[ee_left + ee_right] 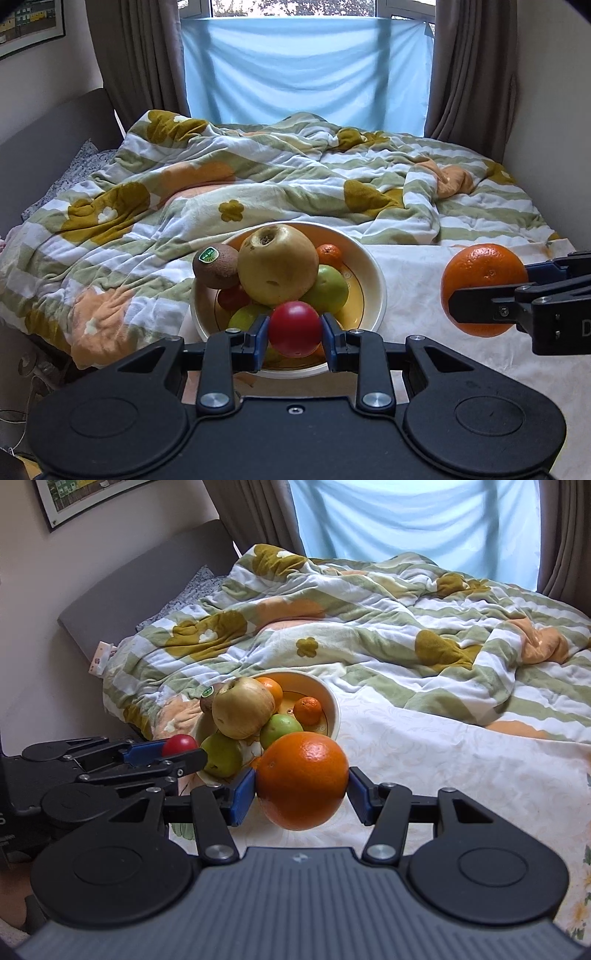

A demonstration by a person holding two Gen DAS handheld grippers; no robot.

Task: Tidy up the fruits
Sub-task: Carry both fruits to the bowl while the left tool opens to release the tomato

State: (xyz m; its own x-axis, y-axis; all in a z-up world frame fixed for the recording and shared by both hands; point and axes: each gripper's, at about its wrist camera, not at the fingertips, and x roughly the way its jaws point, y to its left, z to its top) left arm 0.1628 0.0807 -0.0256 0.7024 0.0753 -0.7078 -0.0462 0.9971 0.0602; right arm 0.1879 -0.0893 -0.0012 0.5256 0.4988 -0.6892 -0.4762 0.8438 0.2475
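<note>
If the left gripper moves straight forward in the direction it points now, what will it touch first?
Probably the fruit pile: the left gripper, holding the red fruit, points at the bowl, where the yellow-brown pear sits directly ahead. Depth is uncertain.

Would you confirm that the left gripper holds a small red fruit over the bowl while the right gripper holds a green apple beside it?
Not quite: the right gripper holds a large orange, not a green apple, as the right wrist view shows. The rest stands: the left gripper holds the small red fruit over the bowl.
</note>
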